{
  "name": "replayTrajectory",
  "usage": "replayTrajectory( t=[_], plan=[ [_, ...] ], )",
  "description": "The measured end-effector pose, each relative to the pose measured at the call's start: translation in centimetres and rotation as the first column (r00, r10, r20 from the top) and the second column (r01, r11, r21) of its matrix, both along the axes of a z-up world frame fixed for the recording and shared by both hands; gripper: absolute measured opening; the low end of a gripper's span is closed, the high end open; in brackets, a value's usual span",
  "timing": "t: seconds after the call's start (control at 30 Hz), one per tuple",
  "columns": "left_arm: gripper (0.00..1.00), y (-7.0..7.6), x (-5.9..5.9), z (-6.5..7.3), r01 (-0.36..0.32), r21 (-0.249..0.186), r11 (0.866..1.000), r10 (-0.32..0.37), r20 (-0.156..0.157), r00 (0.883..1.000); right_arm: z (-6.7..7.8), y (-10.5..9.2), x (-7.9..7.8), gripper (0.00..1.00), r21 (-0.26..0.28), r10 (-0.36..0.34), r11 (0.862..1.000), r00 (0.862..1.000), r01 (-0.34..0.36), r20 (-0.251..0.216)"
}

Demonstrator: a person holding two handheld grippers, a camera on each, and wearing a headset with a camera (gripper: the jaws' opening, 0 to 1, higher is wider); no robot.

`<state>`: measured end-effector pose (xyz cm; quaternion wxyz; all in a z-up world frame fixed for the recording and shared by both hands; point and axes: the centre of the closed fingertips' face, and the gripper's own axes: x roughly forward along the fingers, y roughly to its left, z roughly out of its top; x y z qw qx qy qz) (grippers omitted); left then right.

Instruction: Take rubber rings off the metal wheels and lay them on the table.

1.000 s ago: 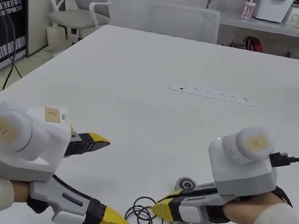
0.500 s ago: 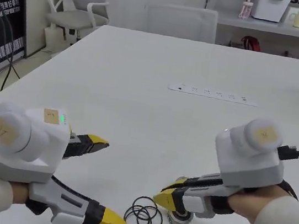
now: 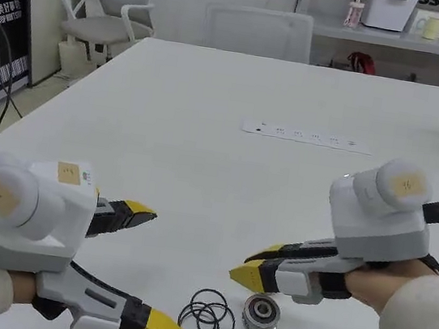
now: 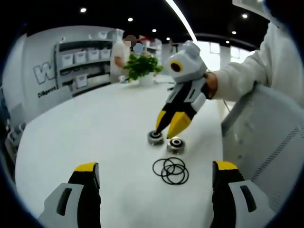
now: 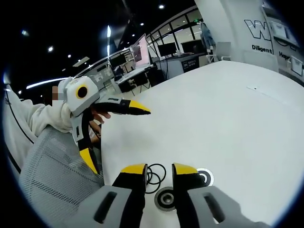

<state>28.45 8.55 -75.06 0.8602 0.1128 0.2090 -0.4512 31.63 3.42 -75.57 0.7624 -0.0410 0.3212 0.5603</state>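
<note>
lying flat, rings (image 3: 208, 318), wheel (image 3: 261, 314) axis vert

your left tongs (image 4: 156, 166) stand wide apart, one yellow-tipped jaw at each lower corner, with nothing gripped. a cluster of black rubber rings (image 4: 171, 171) lies flat on the white surface (image 4: 95, 128) just ahead. beyond it, two metal wheels (image 4: 175, 144) sit side by side. your right tongs (image 4: 170, 127) hang tips-down just above the wheels, jaws narrowly parted. a plant (image 4: 142, 66) stands at the far edge.
</note>
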Motion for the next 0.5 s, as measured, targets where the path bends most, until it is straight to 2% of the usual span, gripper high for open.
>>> replayTrajectory(
  t=[0.5],
  plan=[
    [1.0,-0.1,-0.1,0.1,0.0,-0.013,1.0,0.0,-0.004,1.0,2.9,-1.6,1.8,0.27,0.049,-0.061,0.997,0.995,0.058,0.073]
  ],
)
